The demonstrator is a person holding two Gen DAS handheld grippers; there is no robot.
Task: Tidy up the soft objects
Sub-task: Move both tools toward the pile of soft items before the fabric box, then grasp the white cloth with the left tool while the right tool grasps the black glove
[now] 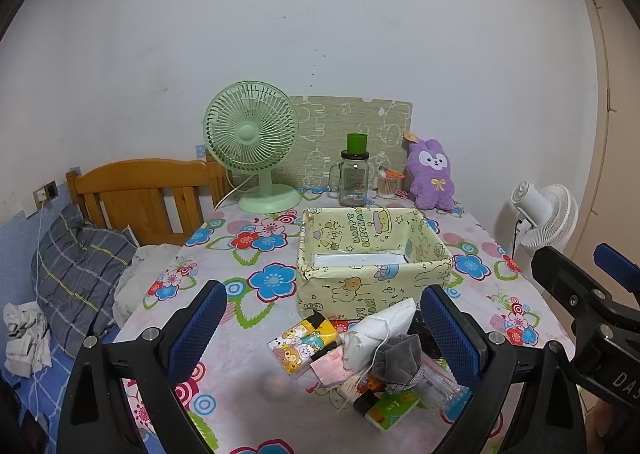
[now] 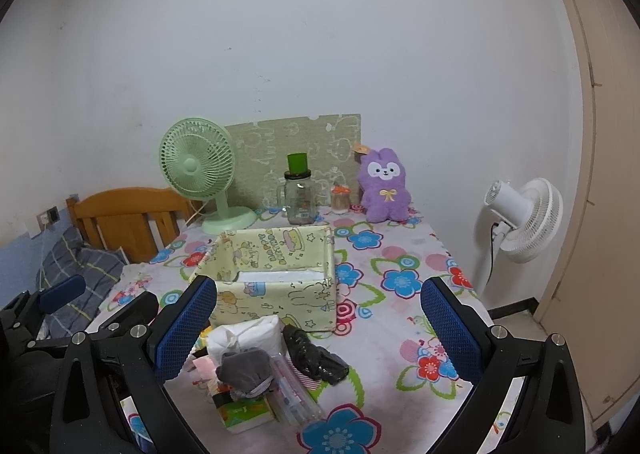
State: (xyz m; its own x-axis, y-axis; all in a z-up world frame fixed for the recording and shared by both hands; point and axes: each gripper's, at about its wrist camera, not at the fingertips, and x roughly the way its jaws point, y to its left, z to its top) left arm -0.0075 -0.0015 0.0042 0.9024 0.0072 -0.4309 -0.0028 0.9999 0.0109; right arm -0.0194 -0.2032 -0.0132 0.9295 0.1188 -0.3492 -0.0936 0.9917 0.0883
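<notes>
Left gripper (image 1: 324, 328): hovering low in the frame with its blue pads spread wide and nothing between them.
Right gripper (image 2: 318, 324): likewise standing open and carrying nothing; in the left wrist view its black body is showing at the right edge.
Pile of soft objects (image 1: 372, 362): lying at the lower centre of the left wrist view, just in front of the box; a white folded cloth (image 2: 246, 336), a grey pouch (image 2: 246, 368), a black crumpled bag (image 2: 316, 356) and a cartoon-print tissue pack (image 1: 304, 340) are overlapping, with small cartons beneath.
Fabric box (image 1: 372, 286): sitting mid-frame, open-topped, with nothing but its pale liner showing inside.
Step in hand: judging by the unfilled box, sorting is only starting; both grippers are lining up on the pile.
Next move: calling for one gripper to descend on a single top item, probably the cloth, and close without dragging neighbours.
Worktop (image 2: 404, 318): wearing a floral cloth.
Far edge: a green fan (image 1: 252, 142), a glass jar (image 1: 353, 178) and a purple plush (image 1: 430, 174) are standing against the wall.
Room: a bed is lying at the left, a white fan (image 2: 520, 218) standing at the right.
</notes>
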